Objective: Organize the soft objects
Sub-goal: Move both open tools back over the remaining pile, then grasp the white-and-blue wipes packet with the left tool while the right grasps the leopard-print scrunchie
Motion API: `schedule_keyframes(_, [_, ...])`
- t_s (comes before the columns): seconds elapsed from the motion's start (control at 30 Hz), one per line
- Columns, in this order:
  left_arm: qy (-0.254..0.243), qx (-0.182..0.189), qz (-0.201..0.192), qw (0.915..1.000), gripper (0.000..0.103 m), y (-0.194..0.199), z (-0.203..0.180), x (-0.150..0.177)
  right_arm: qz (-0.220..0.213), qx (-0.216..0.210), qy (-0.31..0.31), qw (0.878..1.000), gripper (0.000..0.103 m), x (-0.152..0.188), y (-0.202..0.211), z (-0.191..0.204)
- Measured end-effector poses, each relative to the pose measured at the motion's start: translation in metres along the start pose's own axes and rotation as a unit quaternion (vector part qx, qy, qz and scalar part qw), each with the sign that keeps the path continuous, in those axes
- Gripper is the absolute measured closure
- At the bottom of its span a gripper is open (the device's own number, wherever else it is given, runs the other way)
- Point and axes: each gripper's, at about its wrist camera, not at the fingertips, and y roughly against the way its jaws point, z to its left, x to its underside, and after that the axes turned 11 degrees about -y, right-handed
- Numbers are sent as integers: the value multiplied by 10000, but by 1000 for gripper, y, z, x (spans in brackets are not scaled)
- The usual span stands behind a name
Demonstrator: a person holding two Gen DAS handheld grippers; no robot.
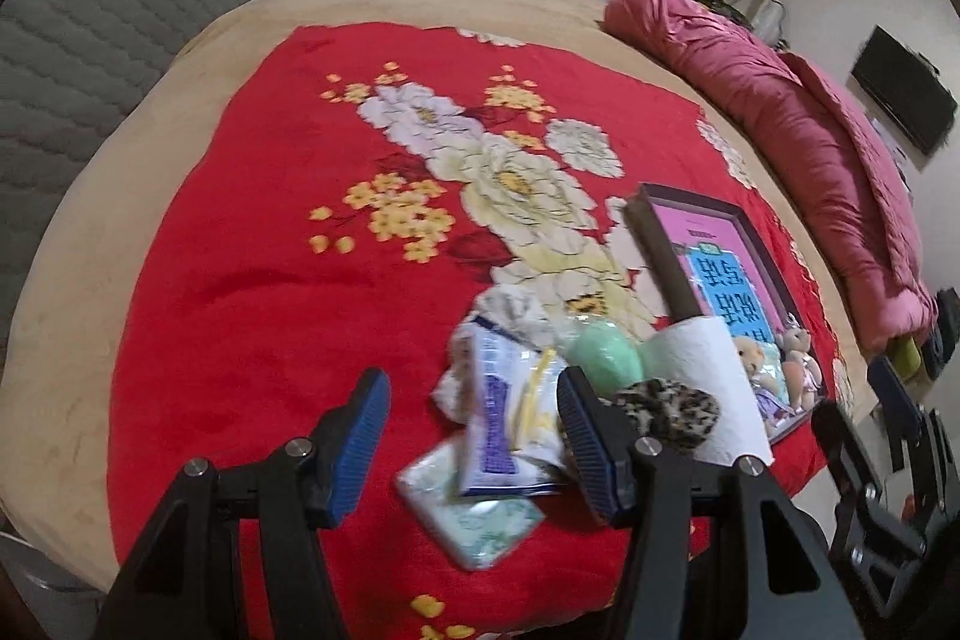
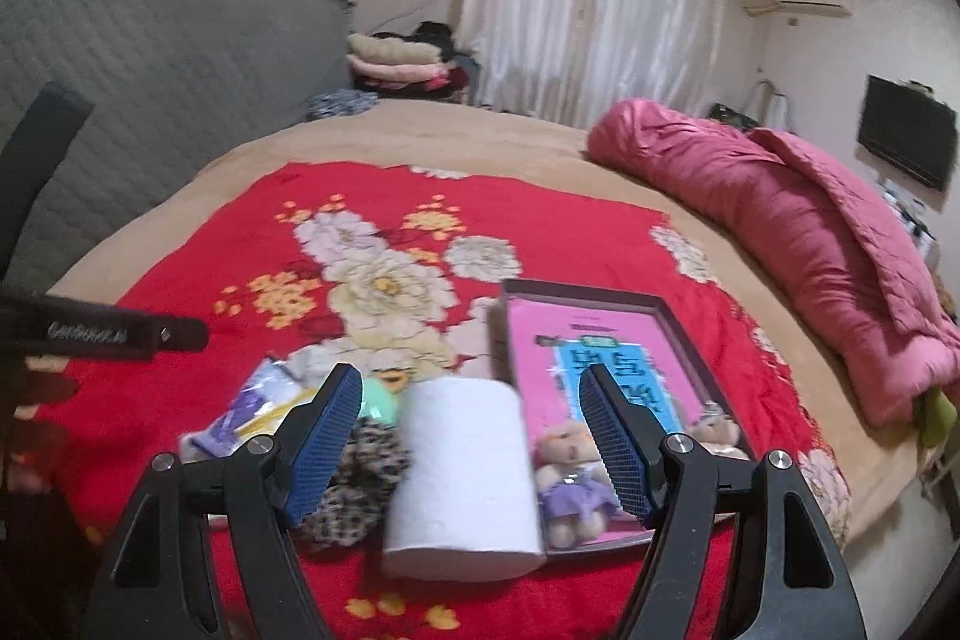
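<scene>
**Both grippers empty over the pile, box barely filled**

Landmark: the shallow box (image 2: 654, 316) with the pink printed base, lying on the red floral blanket (image 1: 252, 280).

- Two small teddy bears (image 2: 570, 484) sit inside the box at its near end. Looks like that's the collection spot, so those two count as sorted.
- Toilet paper roll (image 2: 465, 466) stands upright, touching the box's left wall, still outside.
- Leopard-print scrunchie (image 2: 360, 484) just left of the roll; green soft ball (image 1: 603, 355) behind it.
- Further left of the box: wet-wipe pouch (image 1: 510, 424) overlapping a tissue pack (image 1: 474, 520), plus crumpled white cloth behind. Heaped, so picks will need to go top-down.

Right gripper (image 2: 471, 451): jaws wide apart, nothing held, roughly framing the roll. My read: roll is next, and the wide opening suits its diameter.
Left gripper (image 1: 474, 445): jaws also spread wide, empty, hovering over the pouch/tissue stack.

Risk: the roll squashes easily.
</scene>
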Motion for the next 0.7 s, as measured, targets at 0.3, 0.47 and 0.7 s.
schedule_keyframes(0.3, [200,173,482,9985,45,-33,22,13,369,-434,621,9964,27,23,-12,37])
schedule_keyframes(0.47, [230,356,642,9970,45,-49,21,18,562,-489,804,9940,27,33,-22,44])
schedule_keyframes(0.7, [577,852,698,9922,45,-66,31,23,818,-531,970,9905,27,48,-33,46])
